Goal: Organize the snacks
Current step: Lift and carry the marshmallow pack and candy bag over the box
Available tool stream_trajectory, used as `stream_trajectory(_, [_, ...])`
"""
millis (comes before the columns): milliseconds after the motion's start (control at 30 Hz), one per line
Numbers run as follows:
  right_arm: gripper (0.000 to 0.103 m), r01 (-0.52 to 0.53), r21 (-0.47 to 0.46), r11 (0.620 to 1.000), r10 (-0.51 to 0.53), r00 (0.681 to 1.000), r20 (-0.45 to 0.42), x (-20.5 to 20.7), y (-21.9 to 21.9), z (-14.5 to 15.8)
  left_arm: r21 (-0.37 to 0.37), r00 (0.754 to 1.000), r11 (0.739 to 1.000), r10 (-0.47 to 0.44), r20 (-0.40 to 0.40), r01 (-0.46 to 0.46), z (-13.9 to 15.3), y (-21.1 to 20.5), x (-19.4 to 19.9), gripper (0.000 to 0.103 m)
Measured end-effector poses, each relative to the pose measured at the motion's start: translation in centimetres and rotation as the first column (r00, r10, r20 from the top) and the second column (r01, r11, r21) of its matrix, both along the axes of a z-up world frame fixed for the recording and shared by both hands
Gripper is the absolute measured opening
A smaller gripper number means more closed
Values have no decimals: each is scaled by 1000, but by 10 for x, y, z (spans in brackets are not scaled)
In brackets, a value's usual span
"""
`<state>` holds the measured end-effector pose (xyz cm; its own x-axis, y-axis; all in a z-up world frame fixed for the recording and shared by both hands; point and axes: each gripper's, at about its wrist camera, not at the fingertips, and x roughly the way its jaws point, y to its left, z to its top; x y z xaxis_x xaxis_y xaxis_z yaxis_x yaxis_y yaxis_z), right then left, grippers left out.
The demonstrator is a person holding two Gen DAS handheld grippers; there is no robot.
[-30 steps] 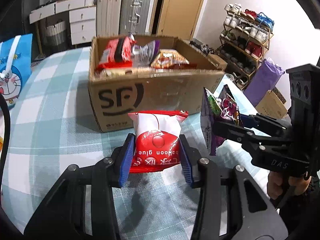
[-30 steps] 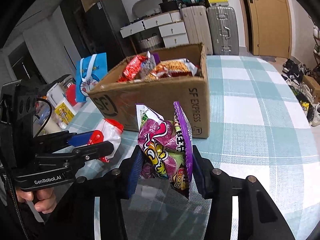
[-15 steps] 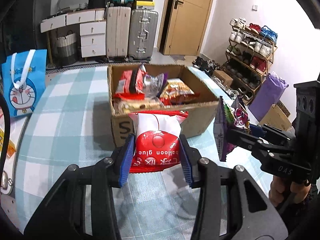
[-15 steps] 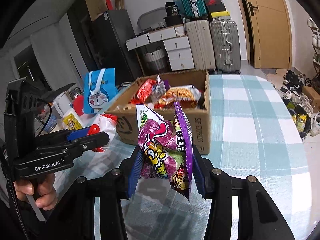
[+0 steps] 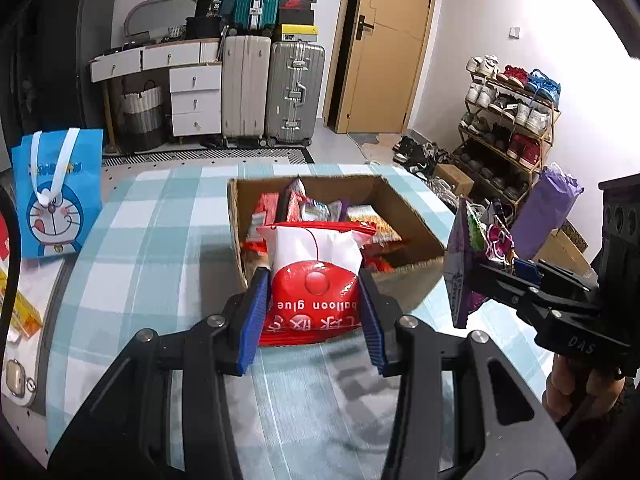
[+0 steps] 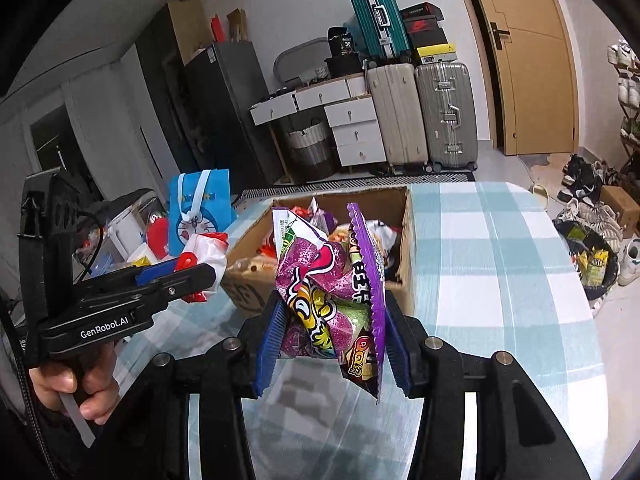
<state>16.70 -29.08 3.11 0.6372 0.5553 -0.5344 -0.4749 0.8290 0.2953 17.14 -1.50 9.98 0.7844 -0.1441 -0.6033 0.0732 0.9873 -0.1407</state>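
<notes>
My left gripper (image 5: 312,316) is shut on a red and white balloon glue packet (image 5: 316,276), held in the air in front of the open cardboard box (image 5: 416,276). My right gripper (image 6: 332,336) is shut on a purple snack bag (image 6: 332,292), also held above the table short of the box (image 6: 404,292). The box holds several snack packets (image 5: 320,212). In the left wrist view the right gripper (image 5: 504,276) and its purple bag (image 5: 460,268) are at the right. In the right wrist view the left gripper (image 6: 176,276) and its packet (image 6: 204,252) are at the left.
The table has a blue-and-white checked cloth (image 5: 152,240). A blue Doraemon bag (image 5: 56,196) stands at the table's left side, with small items (image 6: 136,236) near it. Suitcases (image 5: 272,92), drawers and a shoe rack (image 5: 508,120) stand beyond the table.
Both grippers have risen with their packets and now look down into the box from higher up. Both grips are unchanged.
</notes>
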Motion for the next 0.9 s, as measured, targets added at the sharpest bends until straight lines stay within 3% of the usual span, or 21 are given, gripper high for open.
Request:
stream_trajectory(433, [47, 8, -7, 1000, -8, 1000, 24, 41, 15, 16, 11, 999, 999, 37, 39, -37, 19, 15, 38, 40])
stream_trajectory(900, [47, -9, -14, 1000, 9, 1000, 2, 81, 43, 2, -10, 996, 996, 85, 18, -85, -5, 18, 94, 40])
